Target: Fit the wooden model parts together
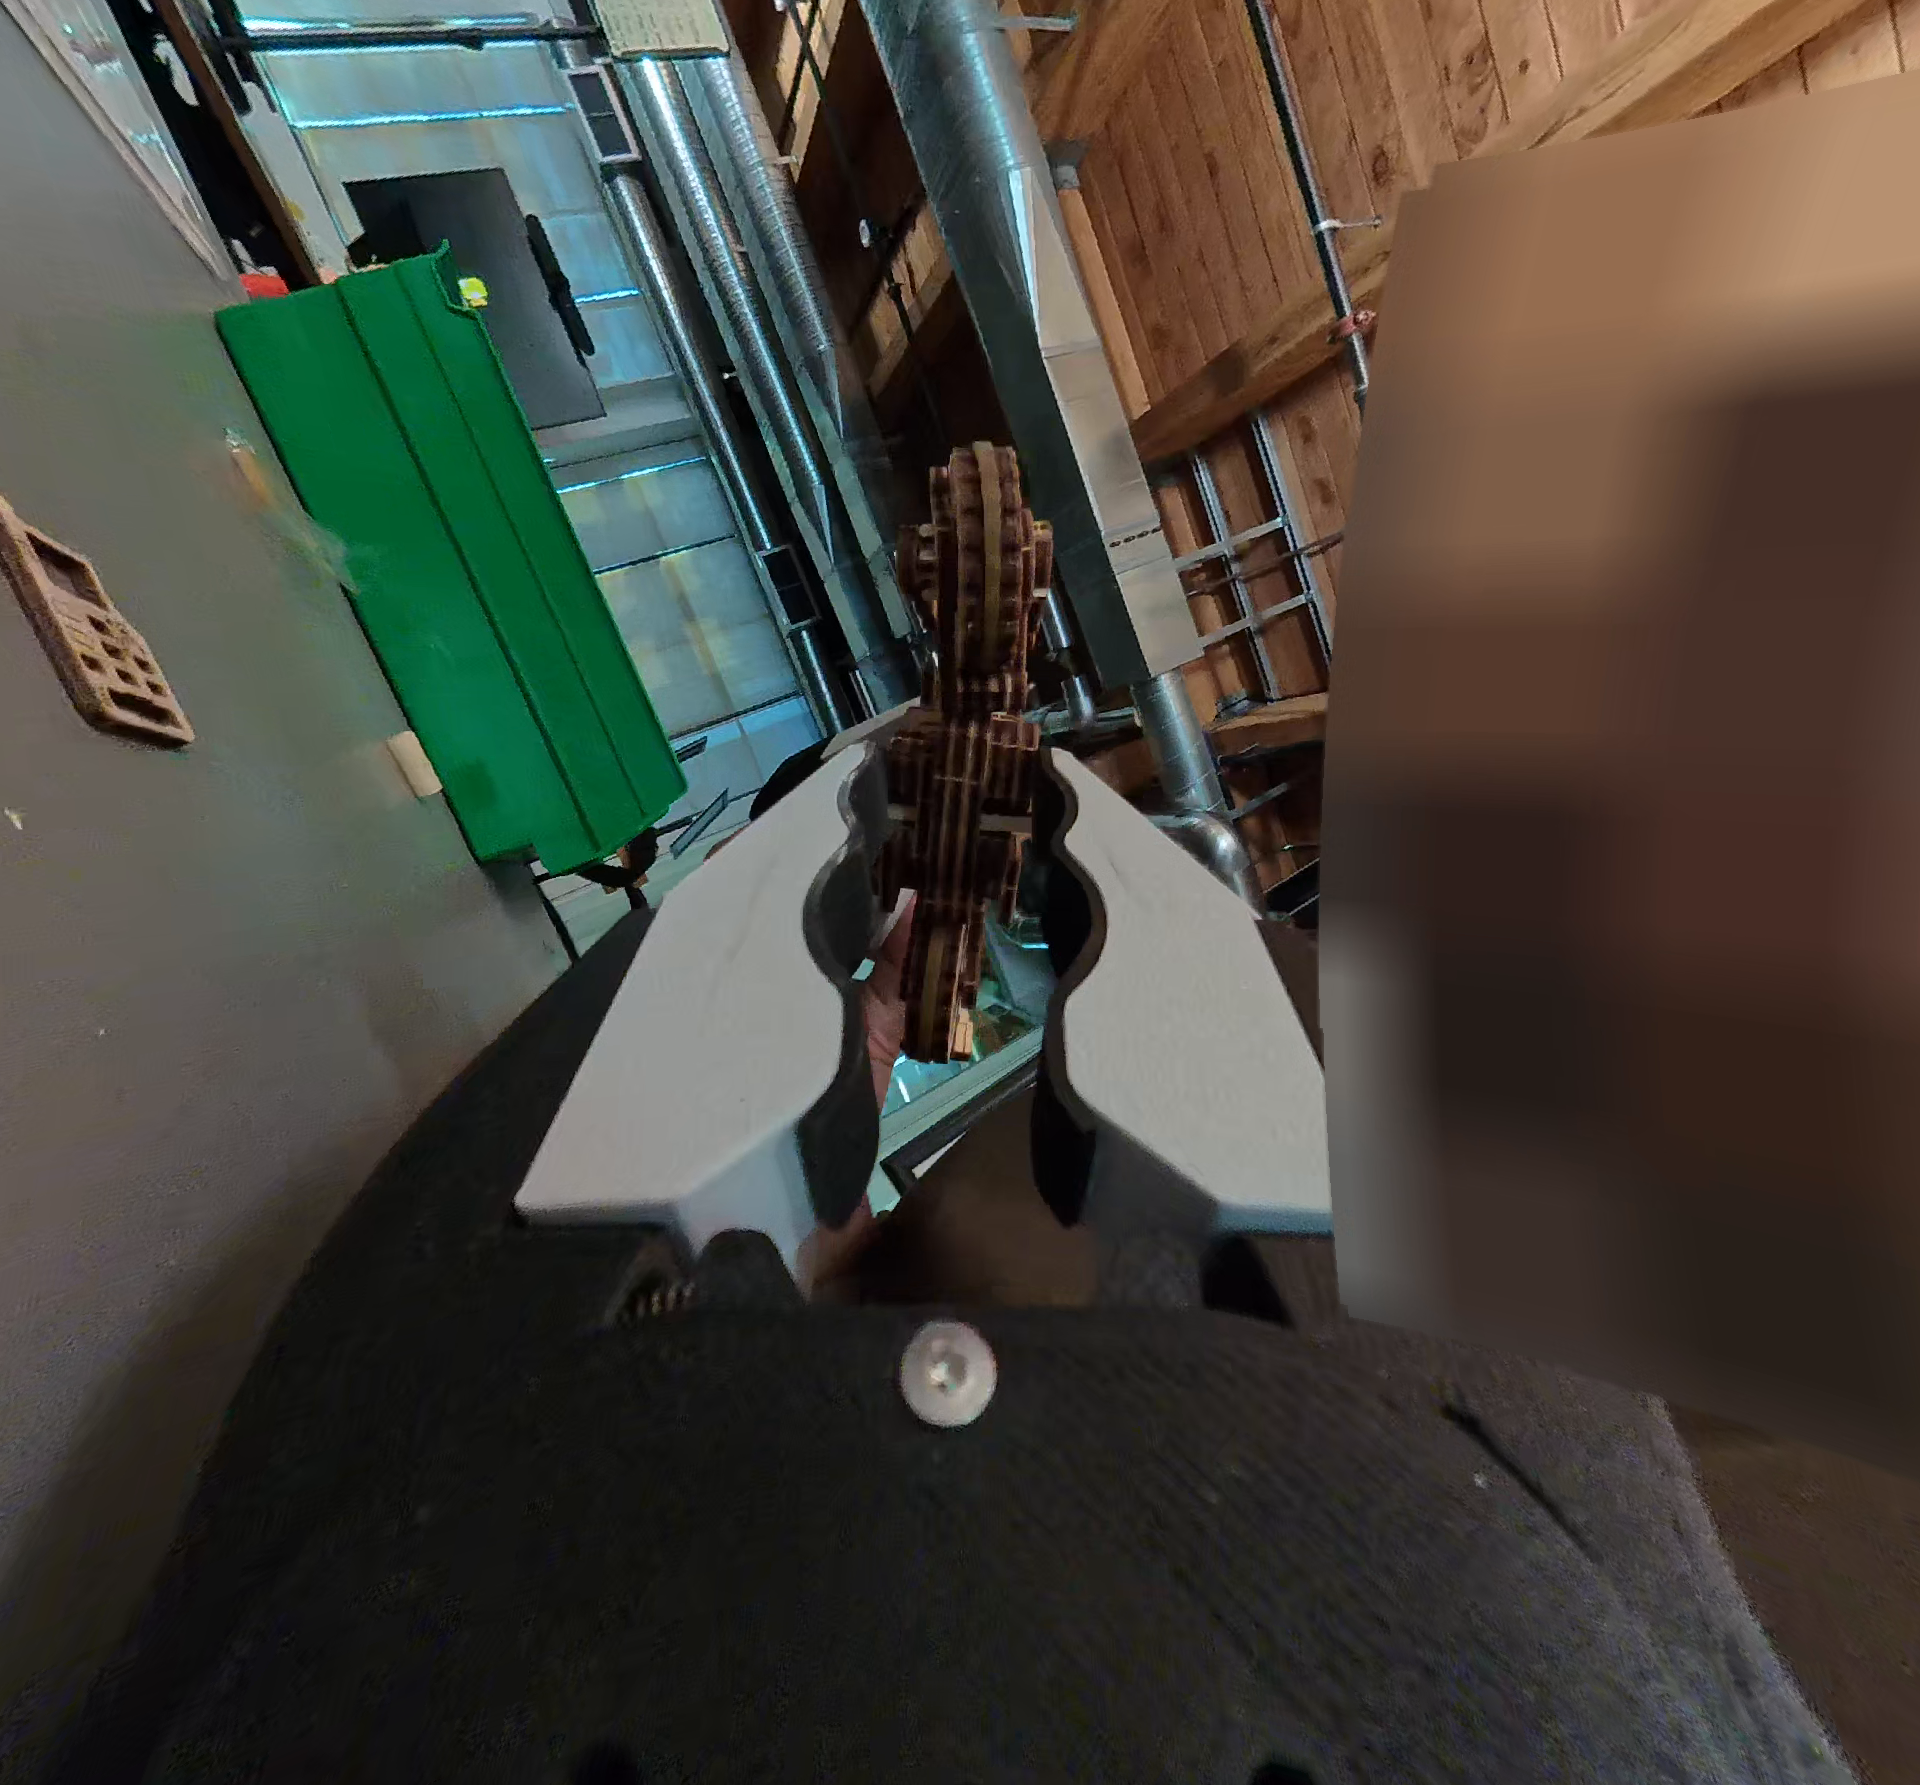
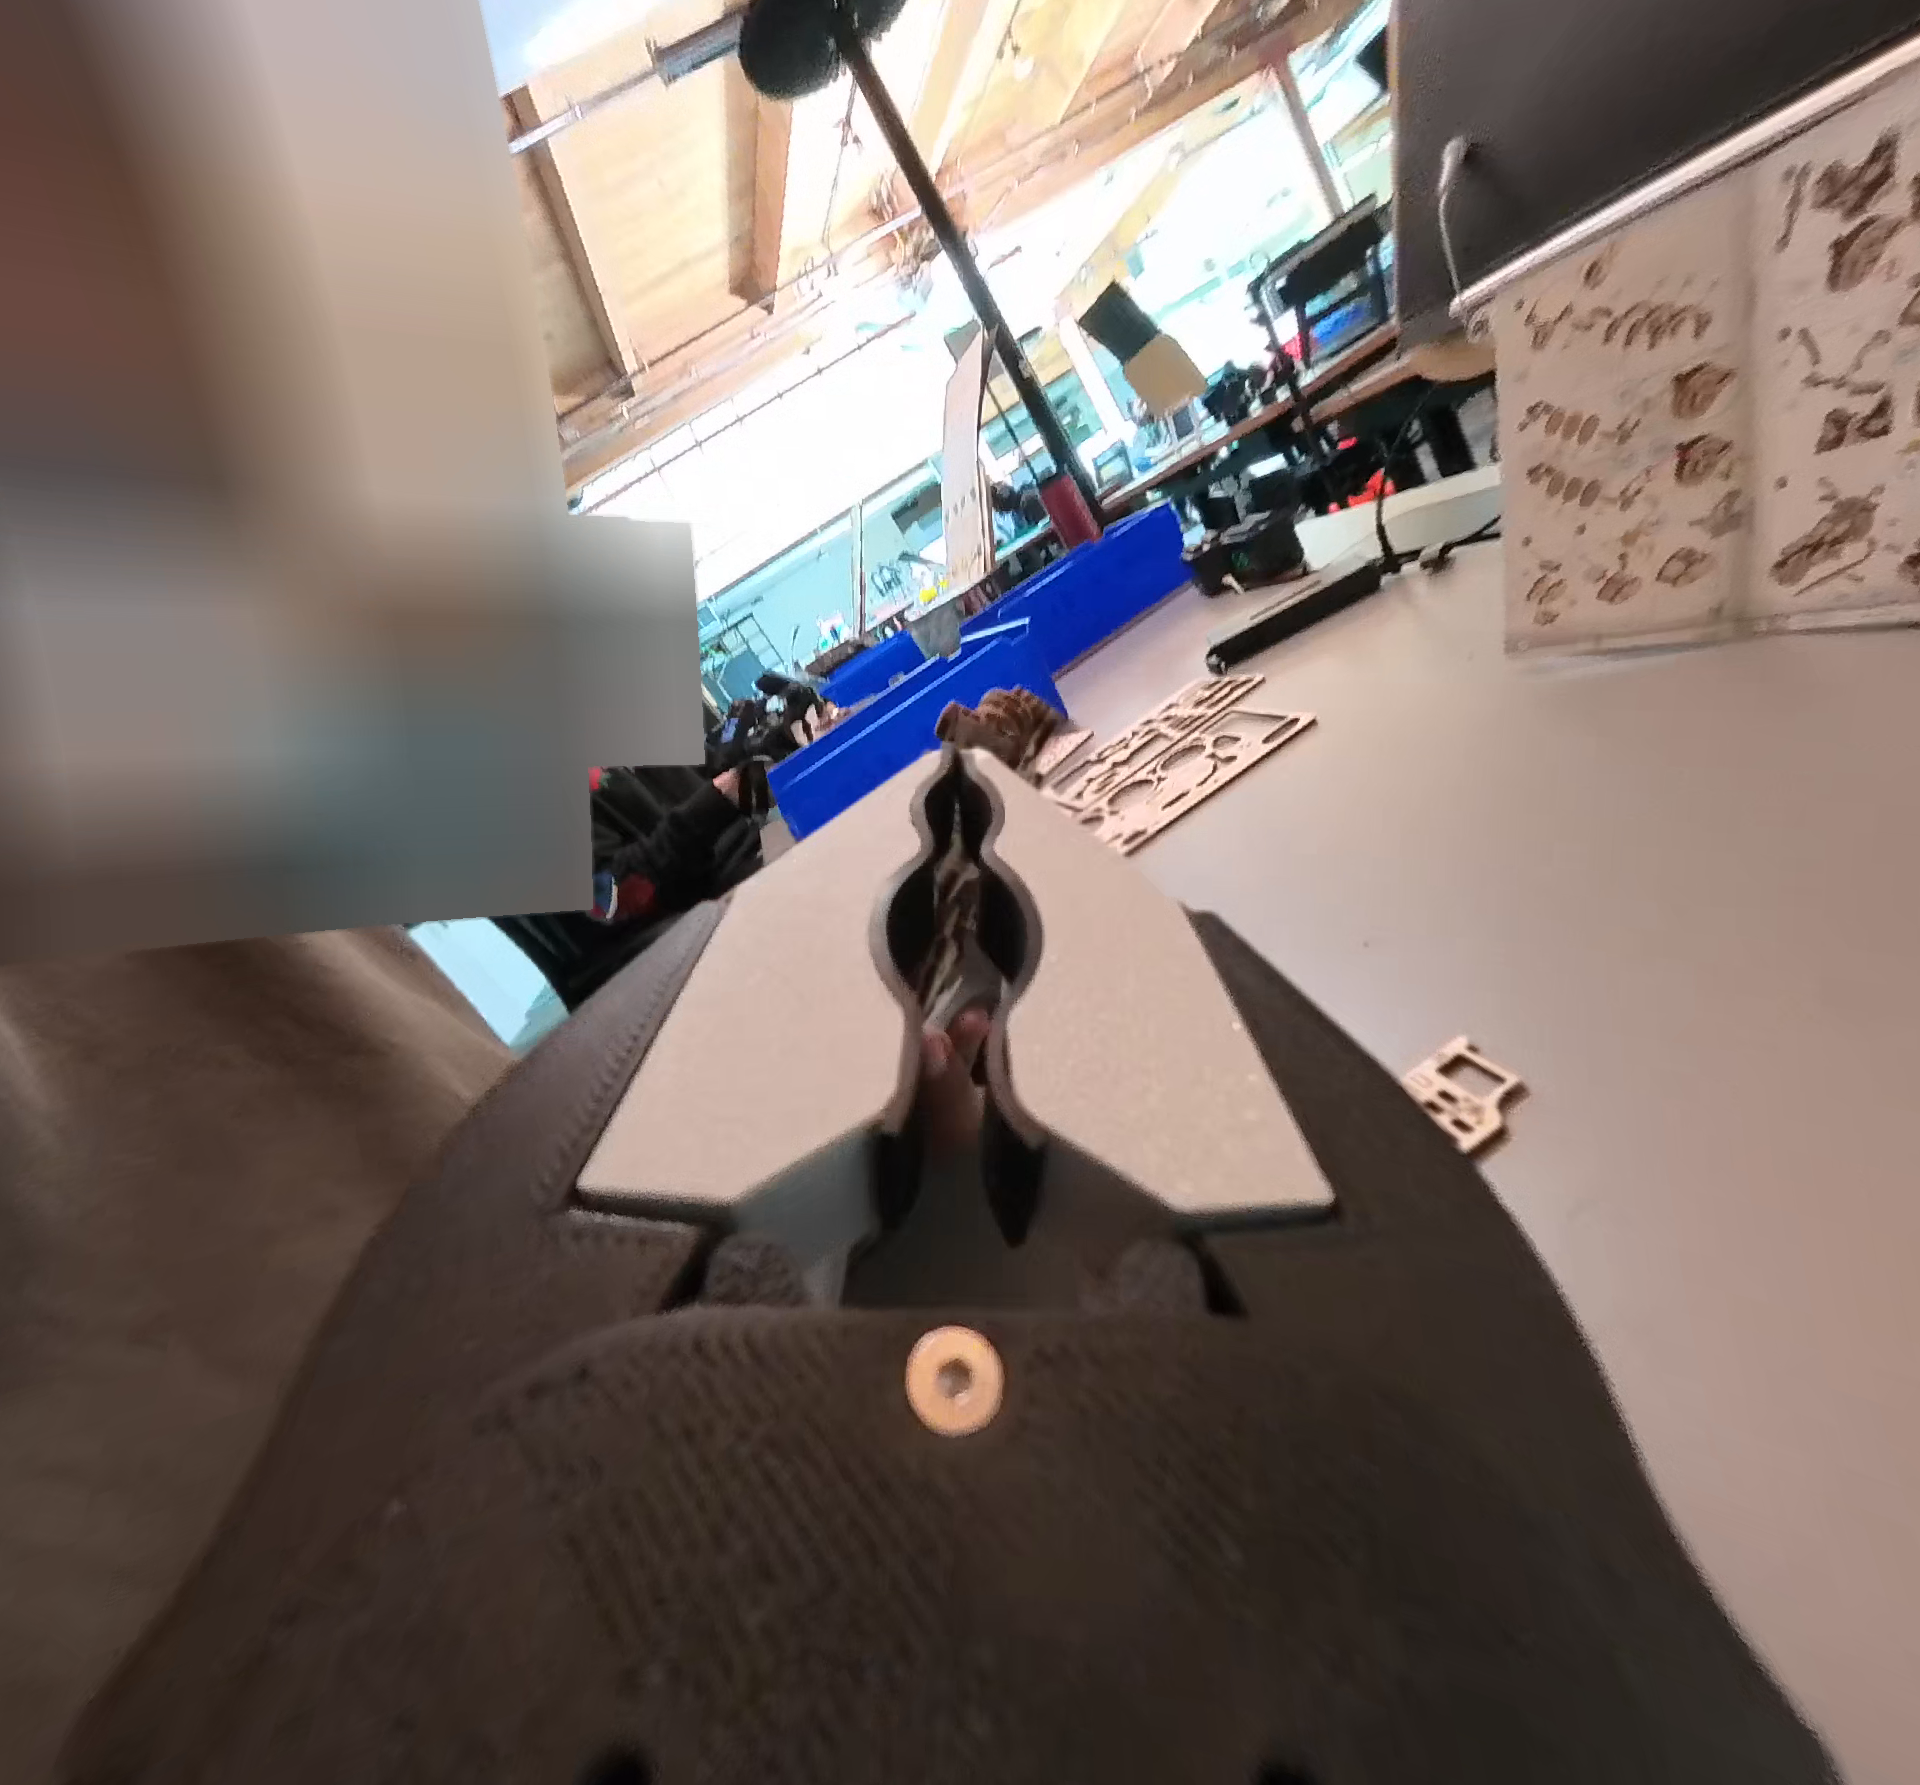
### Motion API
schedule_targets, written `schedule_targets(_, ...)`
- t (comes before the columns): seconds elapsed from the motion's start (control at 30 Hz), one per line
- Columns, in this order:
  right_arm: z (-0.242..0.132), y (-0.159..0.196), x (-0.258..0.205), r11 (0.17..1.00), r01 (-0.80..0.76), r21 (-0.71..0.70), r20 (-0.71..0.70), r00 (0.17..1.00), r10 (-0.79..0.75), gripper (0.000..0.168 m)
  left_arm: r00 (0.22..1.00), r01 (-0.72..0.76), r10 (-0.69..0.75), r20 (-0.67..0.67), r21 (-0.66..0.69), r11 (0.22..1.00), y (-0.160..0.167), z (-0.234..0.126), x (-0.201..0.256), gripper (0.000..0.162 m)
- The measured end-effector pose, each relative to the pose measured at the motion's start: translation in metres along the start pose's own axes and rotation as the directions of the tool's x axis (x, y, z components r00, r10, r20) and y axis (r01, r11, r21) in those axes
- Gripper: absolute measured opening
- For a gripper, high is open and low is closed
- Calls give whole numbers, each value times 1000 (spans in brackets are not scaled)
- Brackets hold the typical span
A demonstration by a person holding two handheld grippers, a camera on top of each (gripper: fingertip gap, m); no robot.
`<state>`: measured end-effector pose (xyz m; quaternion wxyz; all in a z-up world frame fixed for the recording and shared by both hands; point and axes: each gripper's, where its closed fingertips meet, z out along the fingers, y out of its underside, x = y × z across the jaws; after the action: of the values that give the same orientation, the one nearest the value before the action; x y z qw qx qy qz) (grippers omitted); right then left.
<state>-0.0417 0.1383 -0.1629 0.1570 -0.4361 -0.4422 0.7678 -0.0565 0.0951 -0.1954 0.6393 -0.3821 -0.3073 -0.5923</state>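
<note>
Now, held piece: brown layered laser-cut wooden model assembly (image 1: 966, 759), clamped mid-body in left tongs (image 1: 961, 769), lifted off the table.
Right tongs (image 2: 961, 769): closed on a thin wooden part (image 2: 951, 946).
Handling: light, stiff, brittle; grip flat faces.

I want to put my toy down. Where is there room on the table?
Bare grey table lies between the cut-out wooden sheet, the instruction sheet and the small wooden scrap. It is crowded by the blue bins and the black gear behind.
</note>
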Motion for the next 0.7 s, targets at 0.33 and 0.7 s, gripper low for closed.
schedule_targets(0.33,-3,-2,3,999,-44,12,13,999,44,0,990,-122,127,57,-82,989,7,4,1,25)
schedule_targets(0.7,-2,3,2,999,-52,-1,29,998,52,0,963,-240,251,95,-112,964,7,5,7,24)
